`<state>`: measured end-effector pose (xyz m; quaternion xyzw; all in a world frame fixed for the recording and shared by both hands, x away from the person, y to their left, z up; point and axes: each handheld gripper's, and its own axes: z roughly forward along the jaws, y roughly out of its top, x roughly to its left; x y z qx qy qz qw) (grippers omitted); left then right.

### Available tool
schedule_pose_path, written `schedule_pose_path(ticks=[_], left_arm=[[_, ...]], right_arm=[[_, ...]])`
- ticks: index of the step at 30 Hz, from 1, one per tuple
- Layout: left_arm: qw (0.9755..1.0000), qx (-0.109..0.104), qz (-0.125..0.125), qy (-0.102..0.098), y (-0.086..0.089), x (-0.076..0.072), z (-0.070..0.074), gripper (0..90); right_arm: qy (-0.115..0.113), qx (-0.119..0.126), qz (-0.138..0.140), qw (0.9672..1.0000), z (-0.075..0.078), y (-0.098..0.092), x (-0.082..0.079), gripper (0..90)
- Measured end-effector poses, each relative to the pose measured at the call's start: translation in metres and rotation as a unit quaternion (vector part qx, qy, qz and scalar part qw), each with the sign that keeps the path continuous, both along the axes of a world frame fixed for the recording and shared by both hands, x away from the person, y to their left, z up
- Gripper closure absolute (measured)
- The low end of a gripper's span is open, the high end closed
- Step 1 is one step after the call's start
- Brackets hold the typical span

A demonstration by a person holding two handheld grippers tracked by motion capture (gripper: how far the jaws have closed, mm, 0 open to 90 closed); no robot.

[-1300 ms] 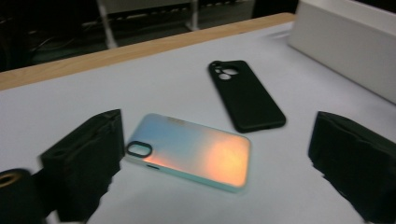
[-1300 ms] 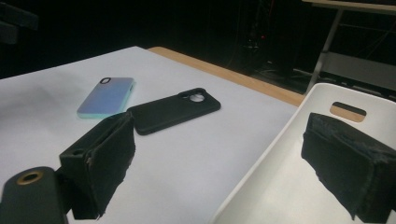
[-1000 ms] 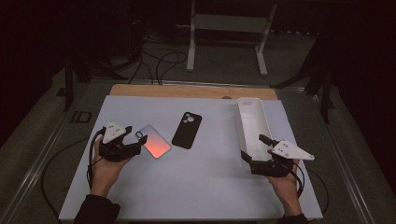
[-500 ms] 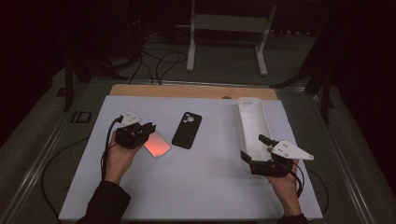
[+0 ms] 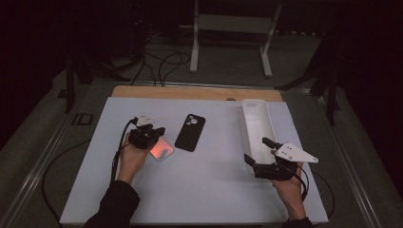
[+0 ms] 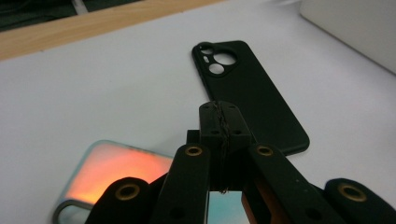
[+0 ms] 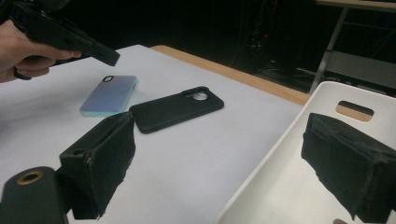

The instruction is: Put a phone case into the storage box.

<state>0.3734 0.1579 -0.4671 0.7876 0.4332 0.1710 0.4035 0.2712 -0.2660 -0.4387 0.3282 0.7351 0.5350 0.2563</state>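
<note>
1. Your left hand-held gripper point(image 5: 151, 134) sits to the left of the black phone case point(image 5: 190, 132), with its tips over the near left part of the shiny phone case point(image 5: 161, 149). Its jaws have just been closing and now stand pressed together, pad against pad, with nothing between them; the left gripper view shows the two pads meeting in a thin seam above that case.
2. The shiny phone case lies flat on the worktop point(image 5: 204, 190), just left of the black phone case and close beside it. It glows orange-pink from above and looks pale blue with a green rim in the right gripper view point(image 7: 109, 95). Whether the shut tips touch it, you cannot tell.
3. The black phone case lies flat with its camera cut-outs at the far end, in the middle of the worktop, well left of the white tray point(image 5: 256, 128). No gripper touches it.
4. The white tray stands lengthwise well to the right of the black phone case, its far wall with a slot handle point(image 7: 354, 108).
5. Your right hand-held gripper point(image 5: 254, 151) rests furthest right of the black phone case, at the near end of the tray. Its jaws are spread wide and hold nothing: one pad point(image 7: 105, 163) is over the worktop outside the tray's left wall, the other point(image 7: 345, 165) over the tray's inside.
</note>
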Motion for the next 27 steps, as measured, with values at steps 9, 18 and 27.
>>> schedule_pose_path(ticks=[9, 18, 27], left_arm=[[0.9997, 0.011, -0.001, 0.022, -0.009, 0.011, -0.018, 90.0], [0.9986, 0.024, 0.000, 0.047, -0.017, 0.018, -0.034, 90.0], [0.9973, 0.028, 0.002, 0.067, -0.022, 0.021, -0.042, 90.0]], right_arm=[[0.001, 0.002, 0.000, 1.0000, -0.001, -0.001, 0.000, 9.4], [0.003, 0.000, 0.001, 1.0000, -0.002, 0.001, 0.001, 9.4], [0.003, 0.000, 0.001, 1.0000, -0.002, 0.000, 0.001, 9.5]])
